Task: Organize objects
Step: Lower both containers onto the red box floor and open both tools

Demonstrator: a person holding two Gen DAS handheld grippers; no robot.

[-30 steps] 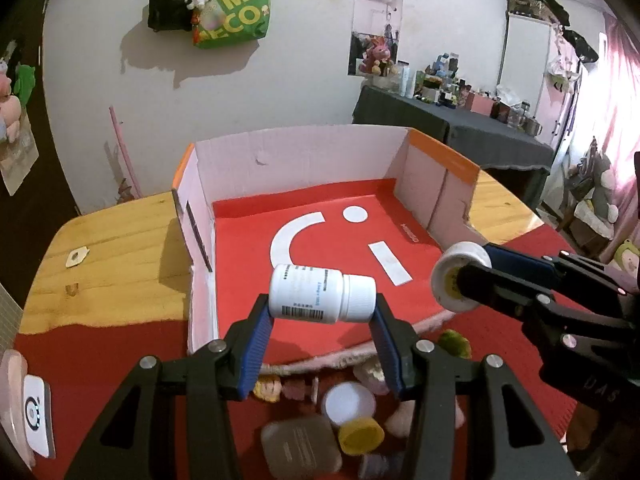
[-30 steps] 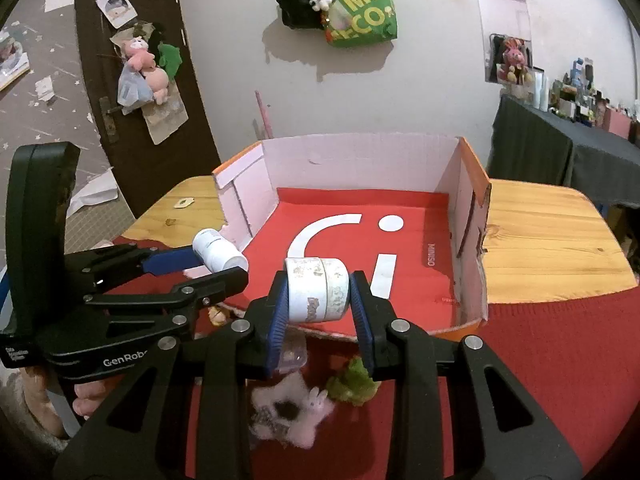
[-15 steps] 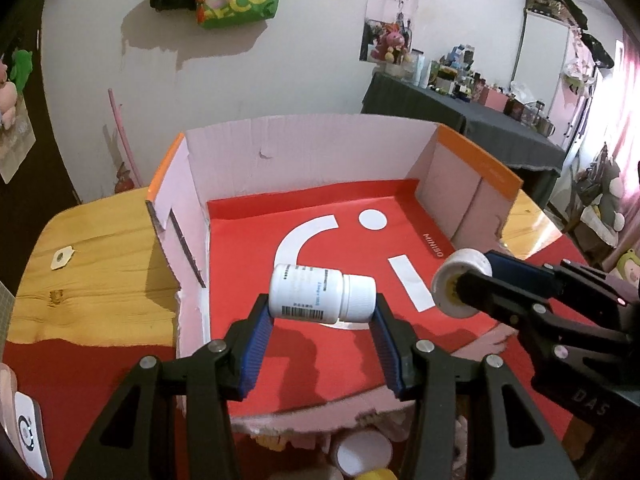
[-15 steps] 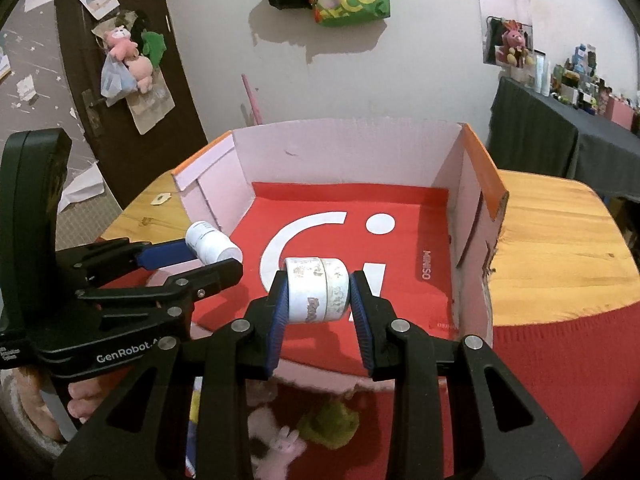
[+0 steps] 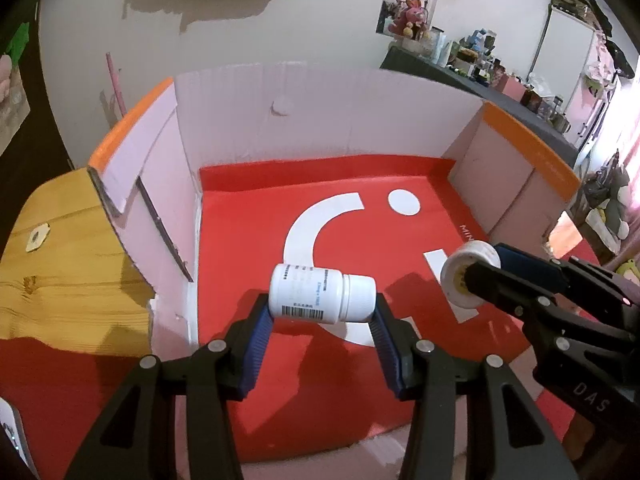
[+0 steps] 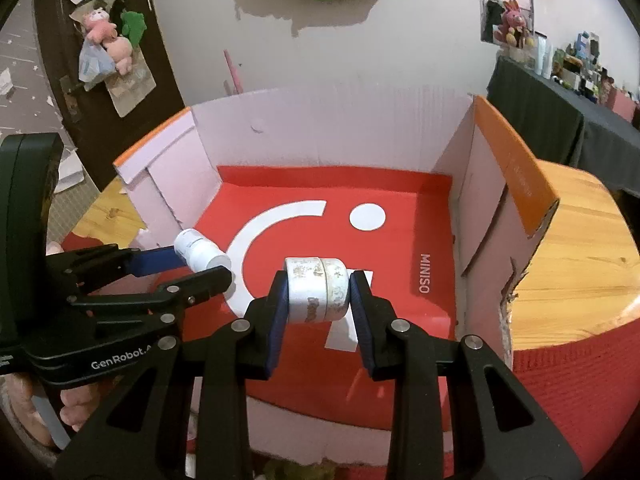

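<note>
Cardboard walls, pale pink with orange top edges, rose around a box (image 5: pixel 328 120) whose red floor carried a white curve, a dot and a bar, with "MINISO" printed near its right wall. The box sat on a wooden table (image 5: pixel 60 280) partly covered by a red cloth (image 6: pixel 580 392).

Left gripper (image 5: pixel 322 312) hung over the near-left part of the box floor, its blue-padded fingers (image 5: pixel 256 336) pressed against both ends of a white pill bottle (image 5: pixel 320 298). The bottle lay on its side between them, cap toward the right finger, barcode label facing the camera, held clear of the floor with its shadow on the red beneath. From the right wrist view the same bottle (image 6: pixel 202 254) showed at the left, cap end pointing into the box.

Right gripper (image 6: pixel 318 300) was just beside it, over the near-right part of the floor, above the white bar. Its fingers (image 6: pixel 362 304) were closed to a narrow gap on a short white jar (image 6: pixel 316 294), gripped across its flat ends with the round side upward; the surface looked scuffed and bore a faint print I could not read. In the left wrist view the jar (image 5: pixel 466 276) appeared end-on, as a pale ring with a yellowish centre.

Both loads hung inside the box's outline, neither touching the floor nor each other.
</note>
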